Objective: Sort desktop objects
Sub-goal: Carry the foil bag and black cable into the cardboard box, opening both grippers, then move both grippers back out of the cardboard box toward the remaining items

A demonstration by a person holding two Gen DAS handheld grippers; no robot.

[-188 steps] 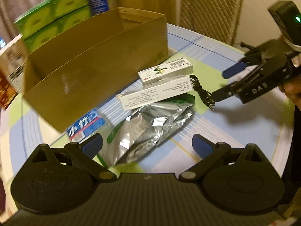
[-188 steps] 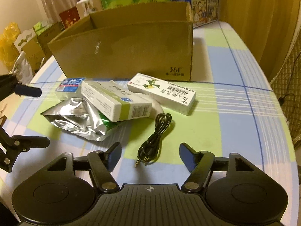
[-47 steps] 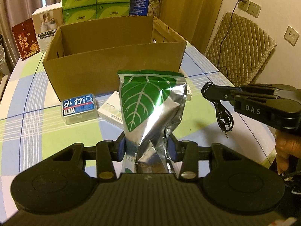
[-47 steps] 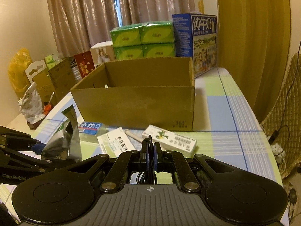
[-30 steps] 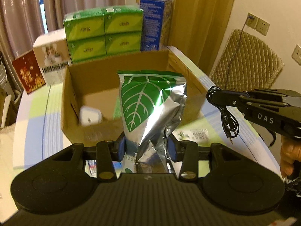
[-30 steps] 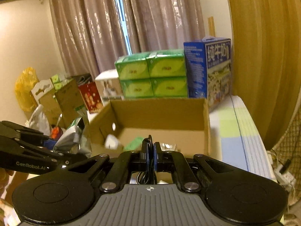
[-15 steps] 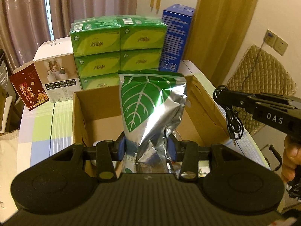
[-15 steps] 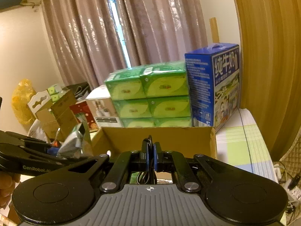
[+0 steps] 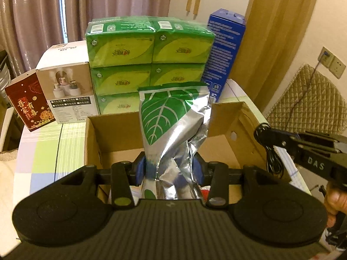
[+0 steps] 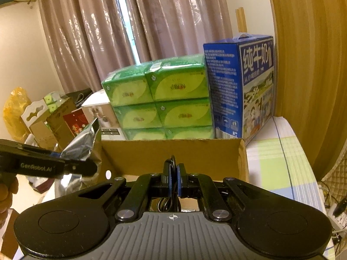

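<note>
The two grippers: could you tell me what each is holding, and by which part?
Left gripper clamps the foil pouch near its bottom; right gripper pinches the coiled black cable at its top.

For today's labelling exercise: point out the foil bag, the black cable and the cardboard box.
foil bag (image 9: 164, 117), left wrist view, green leaf print.
black cable (image 9: 273, 158), left wrist view, hanging loops.
cardboard box (image 10: 173, 153), right wrist view, inner far wall.

A stack of green shrink-wrapped tissue packs (image 9: 149, 49) stands three rows high on the checked tablecloth (image 9: 39, 151). Touching the stack's right side: a tall blue milk carton case (image 10: 240, 88). Just left of the stack: a white cardboard product box (image 9: 65, 82), then a dark red printed box (image 9: 28, 104). Behind the stack hang brown-pink curtains (image 10: 134, 21). Far right of the stack: a quilted beige chair back (image 9: 308, 101) and a wall socket (image 9: 335, 65).
</note>
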